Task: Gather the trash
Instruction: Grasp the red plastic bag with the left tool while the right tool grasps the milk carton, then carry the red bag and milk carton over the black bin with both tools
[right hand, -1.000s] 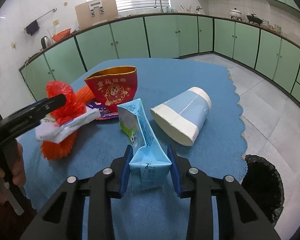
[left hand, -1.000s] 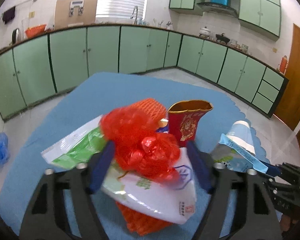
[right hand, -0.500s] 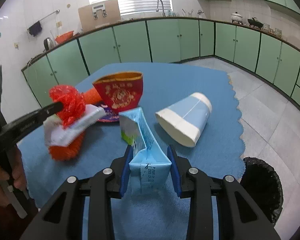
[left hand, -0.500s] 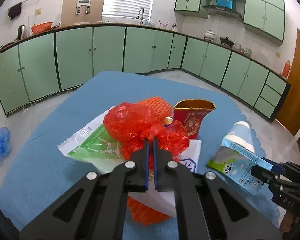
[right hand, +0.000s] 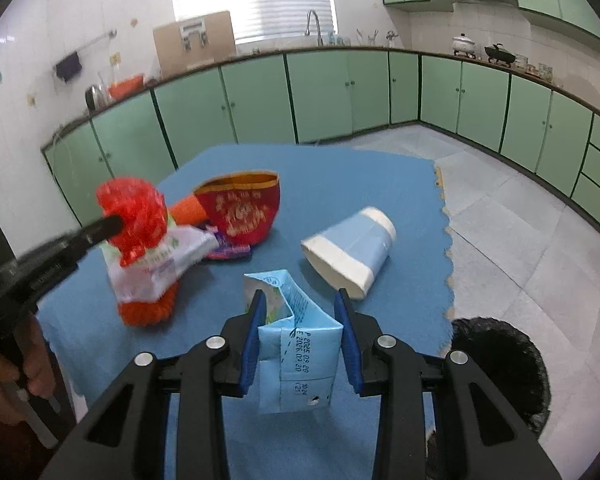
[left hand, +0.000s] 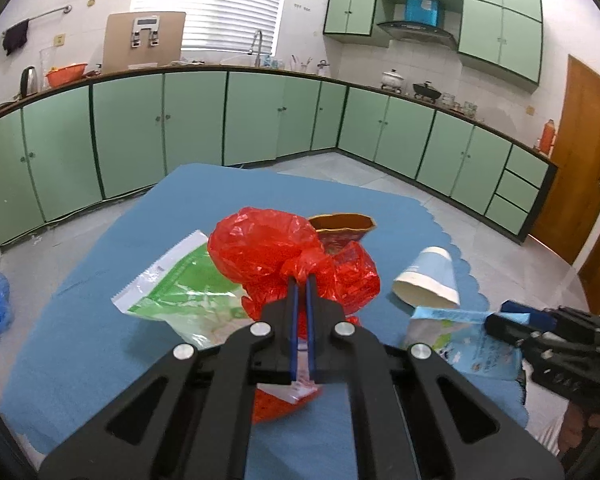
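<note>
The left gripper [left hand: 300, 280] pinches the red bag [left hand: 268, 248], fingers nearly together, lifting wrappers clinging beneath it off the table [right hand: 340, 184]. The right gripper [right hand: 300, 312] clamps the carton [right hand: 296, 344] near the bin [right hand: 500, 368], probably for dropping there.

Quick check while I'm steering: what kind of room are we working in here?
Almost certainly a home kitchen. Green cabinets run along the walls under a counter with a sink faucet, and a range hood hangs above a pot and a wok.
</note>
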{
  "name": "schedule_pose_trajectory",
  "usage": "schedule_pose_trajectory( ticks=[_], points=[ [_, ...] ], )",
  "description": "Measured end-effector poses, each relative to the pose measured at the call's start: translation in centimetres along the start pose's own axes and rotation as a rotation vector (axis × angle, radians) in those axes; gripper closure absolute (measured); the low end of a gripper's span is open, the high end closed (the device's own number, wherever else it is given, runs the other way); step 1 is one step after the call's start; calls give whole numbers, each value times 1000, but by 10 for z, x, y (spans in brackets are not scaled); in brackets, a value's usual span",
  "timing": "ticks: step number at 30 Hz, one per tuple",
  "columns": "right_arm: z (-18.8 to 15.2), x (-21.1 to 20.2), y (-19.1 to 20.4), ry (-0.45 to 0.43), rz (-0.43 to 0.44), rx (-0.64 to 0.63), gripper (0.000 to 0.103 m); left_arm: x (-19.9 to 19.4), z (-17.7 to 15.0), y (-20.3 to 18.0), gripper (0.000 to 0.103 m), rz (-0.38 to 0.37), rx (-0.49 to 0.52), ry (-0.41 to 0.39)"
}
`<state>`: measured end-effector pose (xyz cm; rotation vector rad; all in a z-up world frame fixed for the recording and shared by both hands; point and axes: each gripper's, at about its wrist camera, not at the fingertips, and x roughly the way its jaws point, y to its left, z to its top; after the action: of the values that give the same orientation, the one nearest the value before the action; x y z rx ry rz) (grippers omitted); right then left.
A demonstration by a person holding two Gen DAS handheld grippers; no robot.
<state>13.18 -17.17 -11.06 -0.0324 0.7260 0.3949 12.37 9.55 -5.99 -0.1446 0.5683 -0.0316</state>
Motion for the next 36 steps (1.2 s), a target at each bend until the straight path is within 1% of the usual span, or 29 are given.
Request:
schedule_pose_trajectory(
  ticks=[2,4,6,7,10,12,13,14,16,17,18,22,26,30,36],
  points=[
    [-6,4,0,38,-4,-10,68,-1,-2,-5,101,-13,1,6],
    [-13,11,1,94,-16,-27,67,-3,-6,-9,101,-18,8,10],
    [-20,18,2,142,-15,-38,64,-4,-9,-11,101,-24,14,14],
    [-22,20,2,154,-13,-37,59,-4,-10,-12,101,-25,15,15],
    [-27,30,-1,192,-1,-21,55,-4,-13,-11,101,-25,13,23],
    [-27,36,-3,207,-13,-23,55,-3,-14,-11,101,-25,12,28],
    [-26,38,-4,209,-22,-28,62,-3,-15,-11,101,-25,12,30],
    [-25,41,-4,213,-27,-33,77,-2,-16,-10,101,-26,12,34],
    [-24,42,-3,222,-27,-41,84,-1,-17,-10,101,-30,15,41],
    [-23,41,-2,218,-27,-42,92,0,-18,-12,101,-34,20,45],
    [-22,39,-2,214,-24,-44,94,0,-19,-12,101,-36,22,47],
    [-19,32,-5,193,-50,-17,96,1,-22,-19,101,-53,34,56],
    [-13,20,-16,161,-52,30,97,2,-24,-27,101,-66,50,61],
    [-7,5,-22,134,-54,49,97,3,-24,-37,101,-88,65,65],
    [-5,-20,-45,96,-79,102,97,4,-24,-67,101,-151,107,67]
  ],
)
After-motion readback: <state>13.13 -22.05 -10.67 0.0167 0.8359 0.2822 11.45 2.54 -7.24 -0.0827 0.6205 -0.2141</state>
